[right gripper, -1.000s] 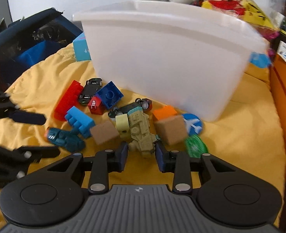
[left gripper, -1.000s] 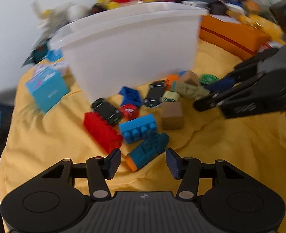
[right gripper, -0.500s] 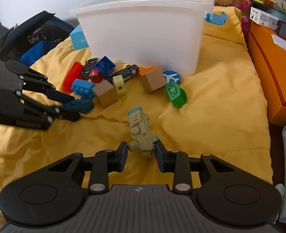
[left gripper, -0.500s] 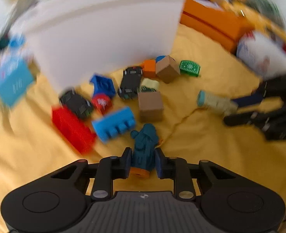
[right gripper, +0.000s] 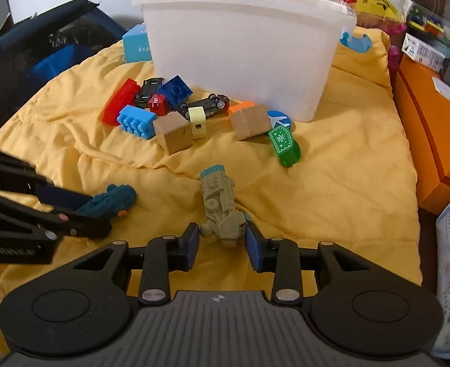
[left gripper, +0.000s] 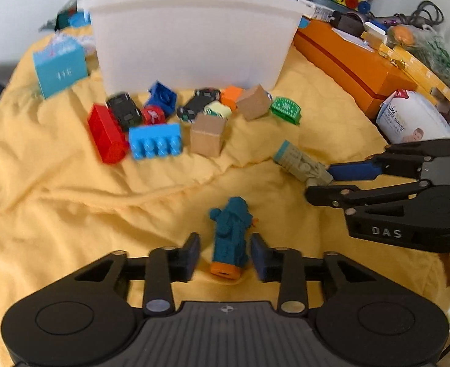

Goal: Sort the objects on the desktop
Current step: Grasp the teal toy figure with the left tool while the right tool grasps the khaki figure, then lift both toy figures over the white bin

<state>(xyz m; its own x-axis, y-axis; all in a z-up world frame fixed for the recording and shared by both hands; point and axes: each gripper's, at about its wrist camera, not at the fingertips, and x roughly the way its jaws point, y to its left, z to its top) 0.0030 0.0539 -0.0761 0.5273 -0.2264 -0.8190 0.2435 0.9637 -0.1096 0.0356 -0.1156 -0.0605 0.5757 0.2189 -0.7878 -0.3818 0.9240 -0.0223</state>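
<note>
Yellow cloth [right gripper: 332, 189], rumpled into folds, covers the whole work surface, with a grey-white wall behind it. On this cloth the left gripper [left gripper: 225, 255] has its jaws opening; a teal toy vehicle [left gripper: 231, 238] with an orange end lies between the blue pads, and a gap shows on each side, so it rests on the cloth unclamped. The right gripper [right gripper: 222, 241] is likewise opening its jaws around the near end of an olive toy vehicle [right gripper: 220, 205], whose pale blue tip points away toward the pile; its pads look just clear of the toy. The two toys lie near each other, apart from the heap. Farther out sits that heap: two cardboard-brown cubes [right gripper: 176, 133], a light blue studded brick [right gripper: 134, 120], a red brick [right gripper: 118, 101], a dark blue brick [right gripper: 176, 90], black toy cars [right gripper: 206, 105], a cream piece [right gripper: 197, 122] and a green block [right gripper: 284, 143]. Behind the heap stands a white plastic bin [right gripper: 240, 52], and an orange box [left gripper: 347, 61] lies to the right.
</note>
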